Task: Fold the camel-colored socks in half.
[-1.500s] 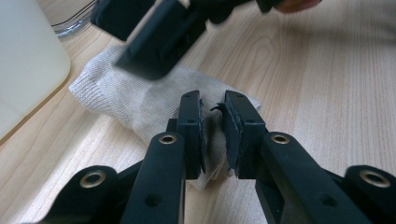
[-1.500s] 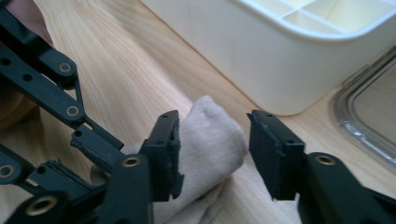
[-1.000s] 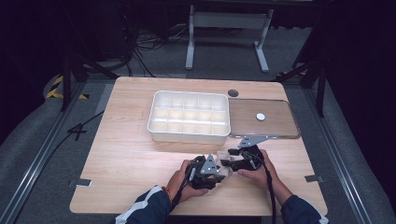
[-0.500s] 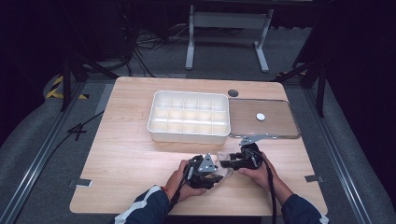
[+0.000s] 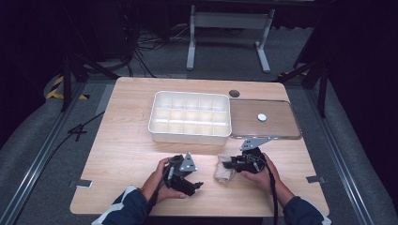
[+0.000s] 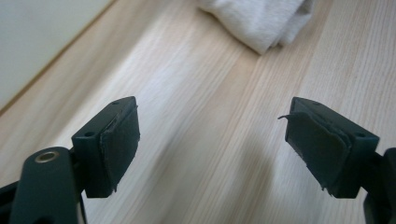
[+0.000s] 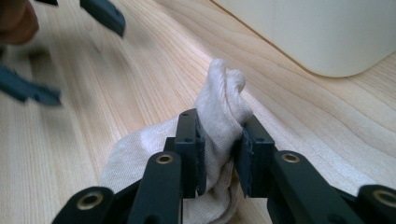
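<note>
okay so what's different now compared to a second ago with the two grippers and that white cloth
The left gripper has let go of the white cloth and drawn back toward the person's left; its jaws now stand wide open over bare wood. The right gripper stays clamped on a fold of the cloth. The divided tray and the clear lid beside it have not moved.

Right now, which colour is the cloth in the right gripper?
Off-white cloth, best in the right gripper view.
</note>
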The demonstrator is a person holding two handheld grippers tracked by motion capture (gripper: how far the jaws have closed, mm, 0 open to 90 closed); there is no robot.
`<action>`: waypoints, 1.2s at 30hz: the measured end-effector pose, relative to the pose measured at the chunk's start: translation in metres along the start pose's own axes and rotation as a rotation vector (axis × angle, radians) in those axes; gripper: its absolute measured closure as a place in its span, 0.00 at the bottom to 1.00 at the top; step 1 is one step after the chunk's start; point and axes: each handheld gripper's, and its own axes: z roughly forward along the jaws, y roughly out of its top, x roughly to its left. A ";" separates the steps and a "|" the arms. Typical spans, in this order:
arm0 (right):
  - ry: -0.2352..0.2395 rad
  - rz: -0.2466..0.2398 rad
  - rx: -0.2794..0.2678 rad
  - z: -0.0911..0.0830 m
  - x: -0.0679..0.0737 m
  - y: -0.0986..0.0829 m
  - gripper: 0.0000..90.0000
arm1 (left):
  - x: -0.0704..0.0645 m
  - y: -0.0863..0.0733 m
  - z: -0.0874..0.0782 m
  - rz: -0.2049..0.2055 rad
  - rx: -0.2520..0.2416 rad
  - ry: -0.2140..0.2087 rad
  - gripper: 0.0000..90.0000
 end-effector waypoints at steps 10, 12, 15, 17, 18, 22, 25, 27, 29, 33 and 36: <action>-0.041 -0.052 -0.053 -0.014 0.007 0.002 0.82 | 0.028 -0.049 -0.035 -0.094 0.026 0.071 0.19; -0.056 -0.066 -0.064 -0.017 0.007 0.003 0.82 | 0.030 -0.054 -0.037 -0.097 0.032 0.079 0.18; -0.068 -0.070 -0.076 -0.021 0.007 0.004 0.82 | 0.035 -0.065 -0.042 -0.108 0.045 0.080 0.18; -0.075 -0.074 -0.083 -0.022 0.006 0.004 0.82 | 0.036 -0.069 -0.041 -0.090 0.063 0.092 0.18; -0.075 -0.074 -0.083 -0.022 0.006 0.004 0.82 | 0.036 -0.069 -0.041 -0.090 0.063 0.092 0.18; -0.087 -0.084 -0.098 -0.026 0.006 0.004 0.82 | 0.039 -0.075 -0.043 -0.094 0.050 0.078 0.18; -0.094 -0.087 -0.112 -0.029 0.006 0.005 0.82 | 0.039 -0.078 -0.042 -0.105 0.024 0.081 0.16; -0.097 -0.084 -0.124 -0.032 0.006 0.005 0.82 | 0.038 -0.079 -0.041 -0.116 0.008 0.086 0.16; -0.107 -0.086 -0.138 -0.034 0.006 0.005 0.82 | 0.037 -0.081 -0.040 -0.120 -0.015 0.098 0.15; -0.121 -0.091 -0.143 -0.038 0.005 0.005 0.82 | 0.037 -0.081 -0.038 -0.125 -0.024 0.101 0.13; -0.129 -0.085 -0.160 -0.041 0.005 0.005 0.82 | 0.037 -0.080 -0.037 -0.126 -0.025 0.102 0.12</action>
